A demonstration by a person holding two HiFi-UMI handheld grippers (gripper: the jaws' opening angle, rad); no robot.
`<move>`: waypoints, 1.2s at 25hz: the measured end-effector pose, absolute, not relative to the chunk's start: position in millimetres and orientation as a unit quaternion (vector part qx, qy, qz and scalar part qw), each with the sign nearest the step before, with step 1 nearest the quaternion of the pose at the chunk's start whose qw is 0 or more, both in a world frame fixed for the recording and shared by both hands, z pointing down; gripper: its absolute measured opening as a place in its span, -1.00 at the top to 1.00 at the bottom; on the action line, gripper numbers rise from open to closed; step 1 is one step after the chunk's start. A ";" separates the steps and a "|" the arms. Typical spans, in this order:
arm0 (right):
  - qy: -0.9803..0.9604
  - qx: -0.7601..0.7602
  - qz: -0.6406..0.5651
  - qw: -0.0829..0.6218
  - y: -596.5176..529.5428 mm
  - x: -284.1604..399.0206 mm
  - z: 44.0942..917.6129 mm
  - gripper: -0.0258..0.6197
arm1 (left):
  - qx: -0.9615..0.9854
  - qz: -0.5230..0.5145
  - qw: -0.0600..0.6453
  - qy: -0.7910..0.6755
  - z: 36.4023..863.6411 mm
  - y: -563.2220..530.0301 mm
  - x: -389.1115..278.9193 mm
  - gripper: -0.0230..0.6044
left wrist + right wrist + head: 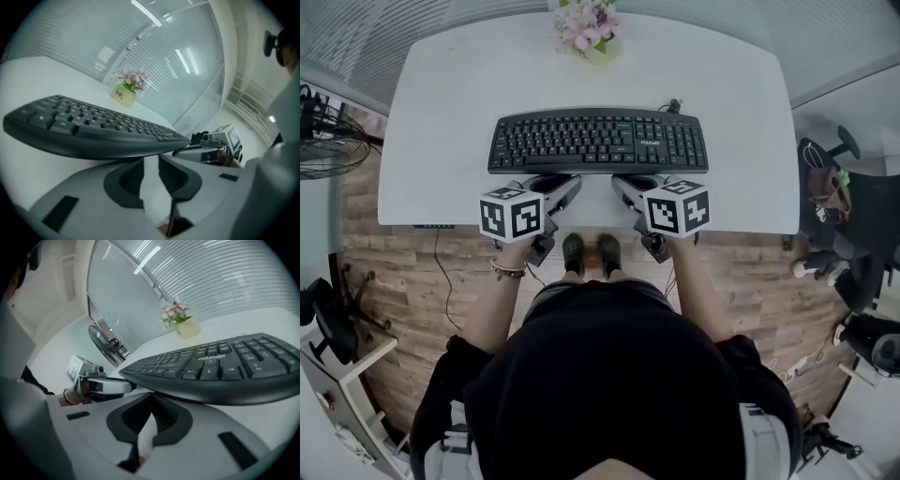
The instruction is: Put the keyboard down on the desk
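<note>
The black keyboard (598, 141) lies flat on the white desk (450, 112), its long side parallel to the front edge. Both grippers rest on the desk strip just in front of it. My left gripper (573, 184) points at the keyboard's front edge left of the middle; its jaws stand apart with only bare desk between them (151, 157). My right gripper (619, 184) points at the front edge right of the middle; its jaws meet at the tips with nothing between them (151, 397). Neither gripper holds the keyboard (93, 126), whose edge (220, 376) lies just beyond the tips.
A small pot of pink flowers (586, 28) stands at the desk's far edge, behind the keyboard. The keyboard's cable (673, 105) leaves its back right corner. A floor fan (323, 141) stands left of the desk, and a chair and clutter (834, 197) to the right.
</note>
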State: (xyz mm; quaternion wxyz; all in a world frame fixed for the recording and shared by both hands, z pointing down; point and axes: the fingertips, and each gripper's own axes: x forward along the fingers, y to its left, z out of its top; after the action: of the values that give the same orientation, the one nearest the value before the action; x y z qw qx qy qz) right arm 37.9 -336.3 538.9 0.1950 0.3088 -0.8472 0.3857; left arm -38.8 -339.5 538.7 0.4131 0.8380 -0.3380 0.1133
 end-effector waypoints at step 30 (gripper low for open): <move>-0.897 0.385 0.218 0.002 -355.5 42.2 440.3 0.91 | 0.880 0.004 0.305 -0.366 465.0 -341.3 -31.9 0.89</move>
State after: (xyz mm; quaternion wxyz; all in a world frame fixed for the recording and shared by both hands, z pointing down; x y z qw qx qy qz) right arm 42.2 -355.5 440.3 0.0016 0.3847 -0.8968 0.2183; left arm -31.9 -341.3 465.0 0.3045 0.8795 -0.3657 0.0041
